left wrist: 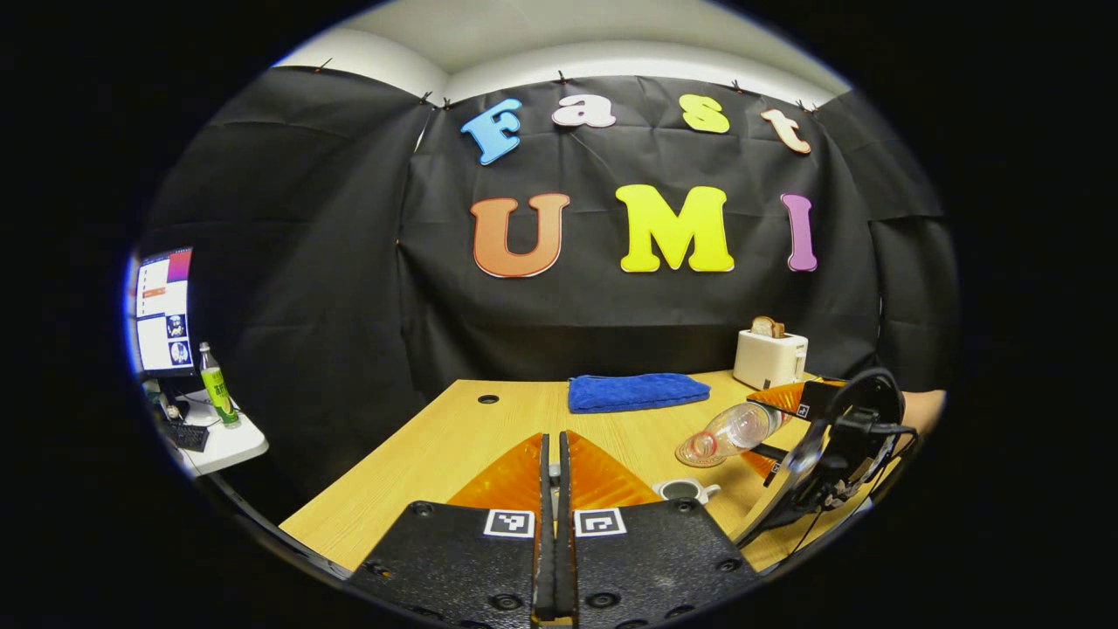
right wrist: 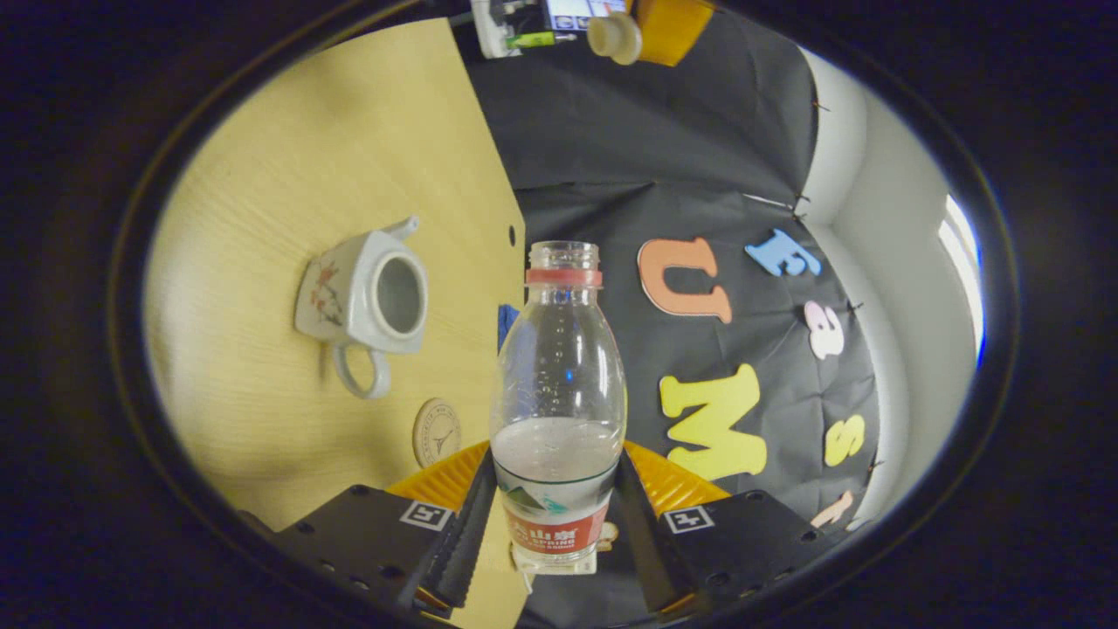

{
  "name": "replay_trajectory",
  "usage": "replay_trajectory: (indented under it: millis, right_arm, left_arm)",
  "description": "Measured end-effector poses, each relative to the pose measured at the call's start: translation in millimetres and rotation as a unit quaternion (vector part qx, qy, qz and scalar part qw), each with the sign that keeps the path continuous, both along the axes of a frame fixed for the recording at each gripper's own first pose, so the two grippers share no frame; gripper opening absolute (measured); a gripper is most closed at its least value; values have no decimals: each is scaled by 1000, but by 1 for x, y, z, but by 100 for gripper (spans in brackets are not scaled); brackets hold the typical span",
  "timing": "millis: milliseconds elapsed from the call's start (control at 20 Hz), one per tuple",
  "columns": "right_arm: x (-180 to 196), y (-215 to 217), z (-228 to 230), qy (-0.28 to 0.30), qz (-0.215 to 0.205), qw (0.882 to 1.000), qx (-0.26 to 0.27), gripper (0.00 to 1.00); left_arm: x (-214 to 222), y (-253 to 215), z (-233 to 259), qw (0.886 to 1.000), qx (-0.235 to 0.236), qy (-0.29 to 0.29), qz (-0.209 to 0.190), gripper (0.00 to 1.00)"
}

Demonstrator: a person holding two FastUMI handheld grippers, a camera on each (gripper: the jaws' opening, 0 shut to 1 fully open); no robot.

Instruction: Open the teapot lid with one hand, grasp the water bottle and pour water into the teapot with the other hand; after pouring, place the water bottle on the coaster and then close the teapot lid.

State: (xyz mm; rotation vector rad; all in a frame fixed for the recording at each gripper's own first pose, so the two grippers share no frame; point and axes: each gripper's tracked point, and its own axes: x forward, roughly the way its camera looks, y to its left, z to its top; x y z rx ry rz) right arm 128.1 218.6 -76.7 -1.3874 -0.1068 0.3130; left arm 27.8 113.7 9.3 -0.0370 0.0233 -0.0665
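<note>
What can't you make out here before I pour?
- Teapot lid: cut by the top edge in the right gripper view; the left gripper's closed fingers hide most of it in its own view.
- Teapot fill level: interior too shadowed, right gripper view.
- Coaster: lower edge behind the right gripper.
- Water bottle base: hidden between those fingers.

Blue towel (left wrist: 638, 392) on wooden table (left wrist: 454, 445), white toaster (left wrist: 769, 358), green bottle (left wrist: 217, 384), monitor (left wrist: 164, 310)
</note>
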Motion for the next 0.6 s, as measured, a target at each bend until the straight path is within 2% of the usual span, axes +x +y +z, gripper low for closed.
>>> replay_trajectory:
  millis: [200, 300, 350, 400, 500, 600]
  right_arm:
    - [23, -9, 18, 39, -24, 990, 136, 74]
    - [39, -12, 24, 64, -37, 975, 209, 75]
    - [46, -15, 26, 78, -44, 964, 251, 70]
    - [54, -16, 29, 95, -49, 949, 297, 72]
    - [66, -20, 34, 120, -58, 909, 395, 75]
    - [80, -22, 37, 131, -61, 872, 467, 74]
  left_arm:
    - [2, 2, -1, 1000, -2, -1, 4, 3]
    - [3, -2, -2, 1000, -8, 2, 1, 3]
    - [2, -2, -3, 1000, -10, 3, -1, 3]
    - [1, -5, -2, 1000, -11, 3, -3, 3]
    - [1, -6, -1, 1000, -9, 1, -4, 2]
    - [2, -7, -2, 1000, -8, 0, -3, 3]
